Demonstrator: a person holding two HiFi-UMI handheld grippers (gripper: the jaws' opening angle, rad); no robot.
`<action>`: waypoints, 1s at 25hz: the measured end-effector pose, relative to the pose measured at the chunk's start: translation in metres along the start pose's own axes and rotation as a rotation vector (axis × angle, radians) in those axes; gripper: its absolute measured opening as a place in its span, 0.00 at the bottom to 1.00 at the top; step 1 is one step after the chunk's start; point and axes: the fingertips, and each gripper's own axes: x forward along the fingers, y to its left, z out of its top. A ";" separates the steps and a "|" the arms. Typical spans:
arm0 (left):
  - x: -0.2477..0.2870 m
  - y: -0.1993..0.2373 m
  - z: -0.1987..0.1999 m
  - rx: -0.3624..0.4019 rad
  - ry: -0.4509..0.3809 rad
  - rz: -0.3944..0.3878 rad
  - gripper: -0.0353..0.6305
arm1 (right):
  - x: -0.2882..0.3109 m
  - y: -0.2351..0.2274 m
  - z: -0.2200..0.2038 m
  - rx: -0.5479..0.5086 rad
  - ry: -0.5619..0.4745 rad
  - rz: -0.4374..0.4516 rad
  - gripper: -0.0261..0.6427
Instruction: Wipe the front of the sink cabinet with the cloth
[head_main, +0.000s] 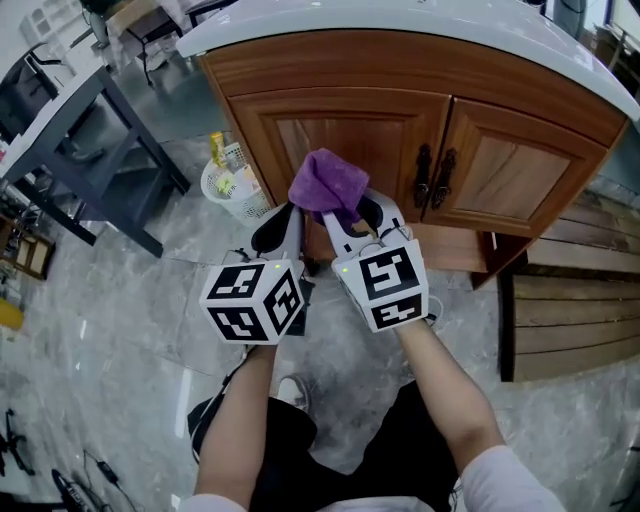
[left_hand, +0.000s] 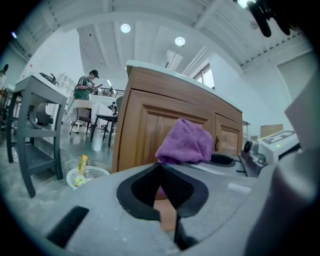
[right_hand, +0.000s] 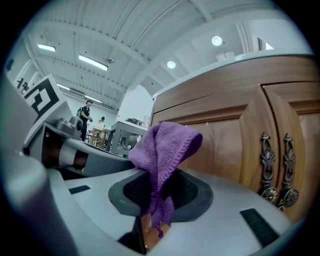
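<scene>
Standing on the grey stone-look floor, the wooden sink cabinet filled the top of the head view. It had a white top and two closed panelled doors. A dark-framed bench stood off to the left, well apart from the cabinet. Low wooden planking lay on the floor at the right, just beside the cabinet's corner.

Both arms reached forward toward the cabinet's left door. The left hand-held gripper had its jaws brought together. Its own view showed the black pads meeting, with only a sliver of purple visible behind them. It sat just beside the right one, tip close to the cloth's left edge. I could not tell if it touched the cloth.

The right hand-held gripper was clamped on the cloth. A white basket holding a yellow bottle sat on the floor at the cabinet's left corner.

The purple cloth was bunched above the right jaws, a short tail hanging down between them. It was held up in front of the left door, near its lower right part. Contact with the wood was not clear. Two dark ornate handles sat side by side where the doors met, to the right of the cloth.
</scene>
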 end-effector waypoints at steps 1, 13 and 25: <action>-0.003 0.007 0.000 -0.007 -0.006 0.005 0.06 | 0.007 0.006 -0.003 0.001 0.002 0.008 0.15; -0.017 0.053 -0.022 -0.011 -0.006 0.060 0.06 | 0.074 0.056 -0.046 0.006 0.020 0.052 0.15; -0.007 0.048 -0.021 -0.030 0.001 0.018 0.06 | 0.083 0.061 -0.063 -0.075 0.042 0.035 0.15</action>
